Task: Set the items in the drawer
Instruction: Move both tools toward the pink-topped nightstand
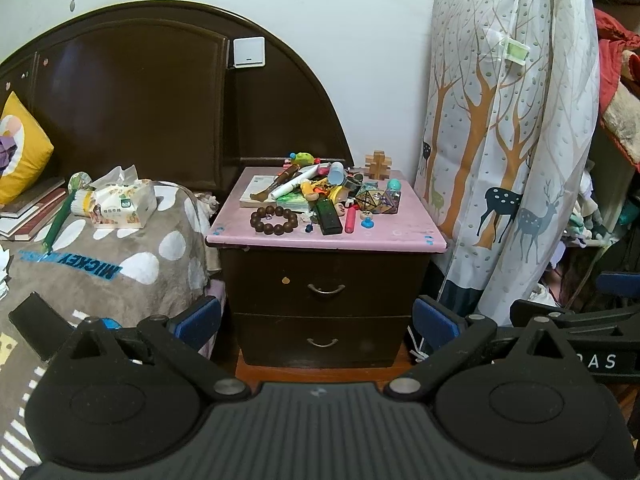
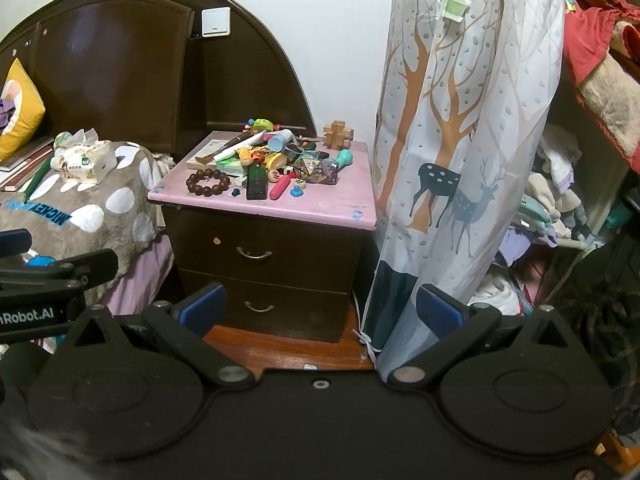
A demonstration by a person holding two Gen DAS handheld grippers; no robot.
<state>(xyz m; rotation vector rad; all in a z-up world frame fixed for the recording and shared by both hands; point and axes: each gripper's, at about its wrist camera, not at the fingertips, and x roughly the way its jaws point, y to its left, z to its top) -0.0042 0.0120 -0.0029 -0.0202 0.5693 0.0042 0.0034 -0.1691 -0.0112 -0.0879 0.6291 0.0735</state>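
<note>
A dark wooden nightstand with a pink top (image 1: pixel 396 238) (image 2: pixel 332 208) stands beside the bed. Its upper drawer (image 1: pixel 326 289) (image 2: pixel 254 255) and lower drawer (image 1: pixel 322 343) (image 2: pixel 259 307) are both closed. A pile of small items (image 1: pixel 320 196) (image 2: pixel 272 160) lies on top: a brown bead bracelet (image 1: pixel 274 219) (image 2: pixel 208 182), a black remote (image 1: pixel 329 216) (image 2: pixel 256 184), a wooden puzzle (image 1: pixel 377 165) (image 2: pixel 338 133). My left gripper (image 1: pixel 318 322) is open and empty, well back from the nightstand. My right gripper (image 2: pixel 322 308) is open and empty, also well back.
A bed with a grey spotted blanket (image 1: pixel 120 256) (image 2: pixel 92 216) is left of the nightstand, a tissue pack (image 1: pixel 120 204) (image 2: pixel 82 164) on it. A deer-print cover (image 1: pixel 508 140) (image 2: pixel 460 140) hangs to the right, cluttered shelves behind it. The other gripper shows at each view's edge.
</note>
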